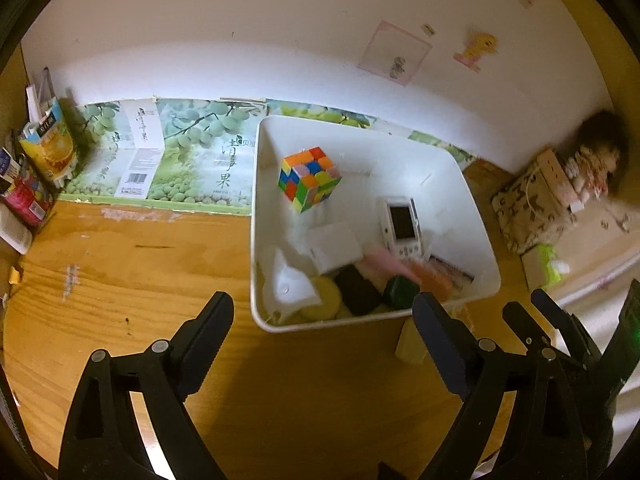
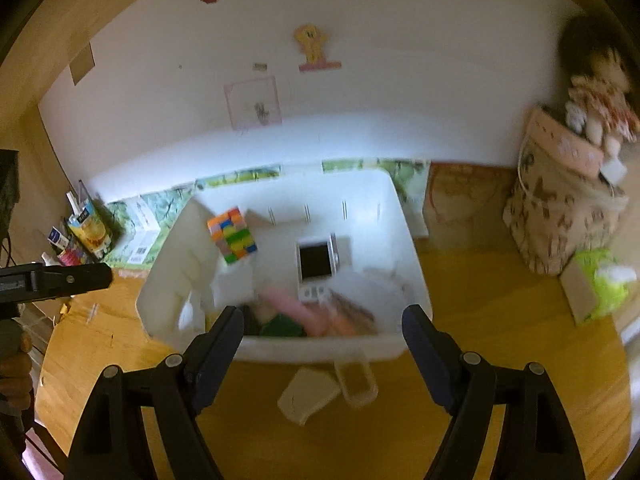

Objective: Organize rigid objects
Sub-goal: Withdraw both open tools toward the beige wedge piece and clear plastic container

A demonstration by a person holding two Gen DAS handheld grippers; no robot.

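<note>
Your left gripper (image 1: 324, 320) hangs over the grained, yellow-brown wooden bench (image 1: 132, 280), its black ribbed jaws released and spread wide with nothing between them. Your right gripper (image 2: 322, 330) is the same: jaws apart and empty, framing the near wall of the white, smooth-sided rectangular plastic bin (image 2: 404, 216).

In the left wrist view the bin (image 1: 476, 216) sits at about 1 o'clock from your left jaws, its long axis running from near to far toward the wall. Inside it, at 11 o'clock, a multicoloured plastic puzzle cube (image 1: 309, 179) is tilted on one corner against the far left wall. A white slab-shaped handheld device with a dark screen (image 1: 402, 224) lies flat near the middle, its long axis pointing toward the far wall, screen up. Near the front wall lie a white box (image 1: 334, 246), a dark green block (image 1: 401, 291) and blurred pink and orange pieces.

In front of the bin, at 12 o'clock from your right jaws, a pale rounded plastic lid (image 2: 308, 394) and a small clear rectangular container (image 2: 356, 380) lie on the bench.
</note>
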